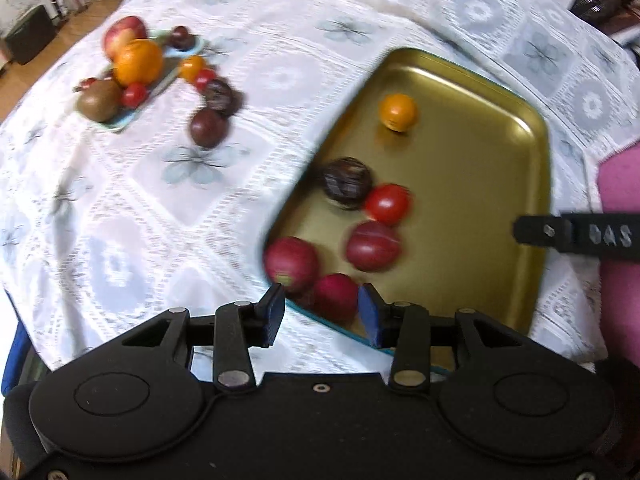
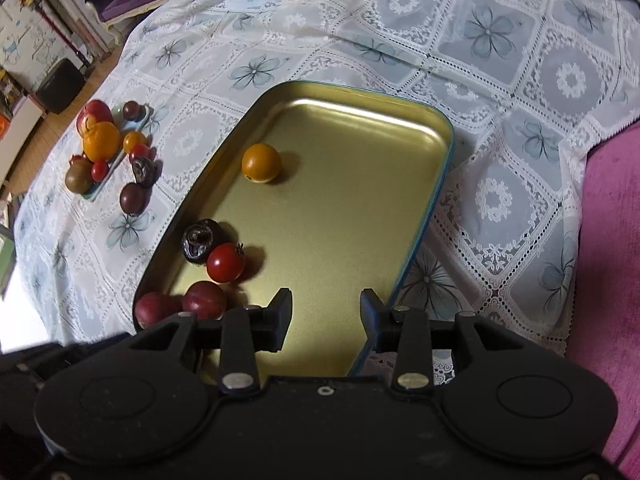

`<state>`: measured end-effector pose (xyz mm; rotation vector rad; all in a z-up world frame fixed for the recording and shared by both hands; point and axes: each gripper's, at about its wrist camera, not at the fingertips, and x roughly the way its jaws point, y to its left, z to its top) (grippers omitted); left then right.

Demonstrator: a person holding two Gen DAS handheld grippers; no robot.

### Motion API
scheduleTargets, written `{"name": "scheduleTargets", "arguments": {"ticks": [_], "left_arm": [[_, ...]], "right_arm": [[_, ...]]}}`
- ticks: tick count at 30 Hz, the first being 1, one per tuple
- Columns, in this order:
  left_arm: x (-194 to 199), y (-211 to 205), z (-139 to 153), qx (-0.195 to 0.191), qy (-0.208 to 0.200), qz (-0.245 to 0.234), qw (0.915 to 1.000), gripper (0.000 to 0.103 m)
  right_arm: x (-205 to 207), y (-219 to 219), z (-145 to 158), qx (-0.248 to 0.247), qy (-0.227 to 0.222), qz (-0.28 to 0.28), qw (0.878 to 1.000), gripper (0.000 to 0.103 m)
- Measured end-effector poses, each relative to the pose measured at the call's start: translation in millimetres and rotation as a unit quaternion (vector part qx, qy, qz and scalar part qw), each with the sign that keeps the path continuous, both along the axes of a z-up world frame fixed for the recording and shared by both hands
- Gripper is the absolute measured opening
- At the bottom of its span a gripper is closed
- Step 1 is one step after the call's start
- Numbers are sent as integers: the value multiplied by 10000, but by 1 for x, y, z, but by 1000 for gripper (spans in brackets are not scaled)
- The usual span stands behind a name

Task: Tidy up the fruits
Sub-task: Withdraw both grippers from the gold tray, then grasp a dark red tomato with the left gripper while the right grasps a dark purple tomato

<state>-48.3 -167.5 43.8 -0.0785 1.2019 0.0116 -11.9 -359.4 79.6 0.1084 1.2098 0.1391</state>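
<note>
Gold tray (image 2: 420, 128) collecting small fruits along its 8 o'clock edge; left gripper (image 1: 322, 312) fingers spread, framing a red plum (image 1: 334, 300); right gripper (image 2: 325, 320) fingers spread, empty.

gold tray (image 2: 420, 208): six fruits | small plate (image 2: 102, 188): fruit pile, far-left

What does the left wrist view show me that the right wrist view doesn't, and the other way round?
Only the left wrist view: a third reddish plum at the gold tray's near edge, between the open left gripper fingers, and the right gripper's black finger reaching in from the right.

Only the right wrist view: the open right gripper over bare tray floor, holding nothing.

Both: the gold tray with an orange fruit, a dark wrinkled fruit, a red tomato and plums, plus the fruit pile on the small teal plate.
</note>
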Motion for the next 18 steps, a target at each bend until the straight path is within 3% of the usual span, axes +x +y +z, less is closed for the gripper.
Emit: {"name": "scheduleTargets", "arguments": {"ticks": [6,18], "left_arm": [[5,45,-7,-18,27,393,9992,50],[45,126,-27,-170,115,1069,9941,50]], "right_arm": [[-8,25,0,-411,-181,251,9987,40],[7,59,-9,-102,230,250,9994,40]]}}
